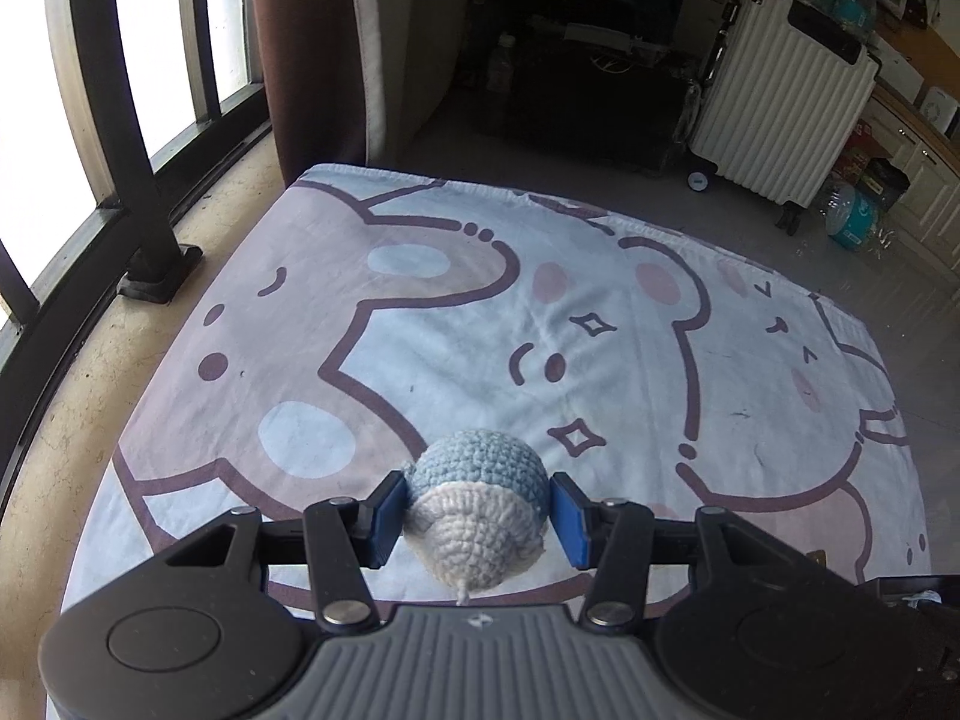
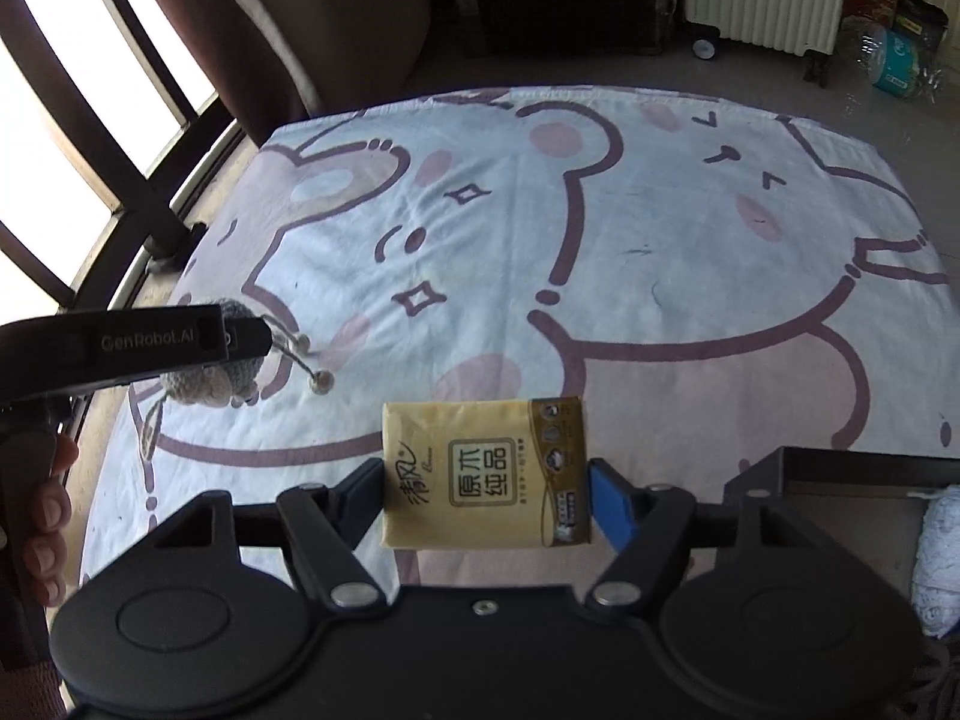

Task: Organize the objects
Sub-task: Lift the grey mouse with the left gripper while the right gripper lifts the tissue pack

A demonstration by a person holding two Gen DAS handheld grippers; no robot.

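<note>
My left gripper (image 1: 477, 510) is shut on a blue and white crocheted toy (image 1: 480, 504), held above the cartoon bear blanket (image 1: 420, 312). The right wrist view shows this toy (image 2: 210, 384) at the left, in the left gripper (image 2: 240, 339), with its strings and beads hanging. My right gripper (image 2: 486, 498) is shut on a yellow tissue pack (image 2: 486, 471), held above the blanket (image 2: 660, 240) near its front edge.
A dark box (image 2: 840, 480) with a white crocheted item (image 2: 939, 558) stands at the right front. A window railing (image 1: 120, 120) runs along the left. A white suitcase (image 1: 780, 102) and bottles stand on the floor beyond the blanket.
</note>
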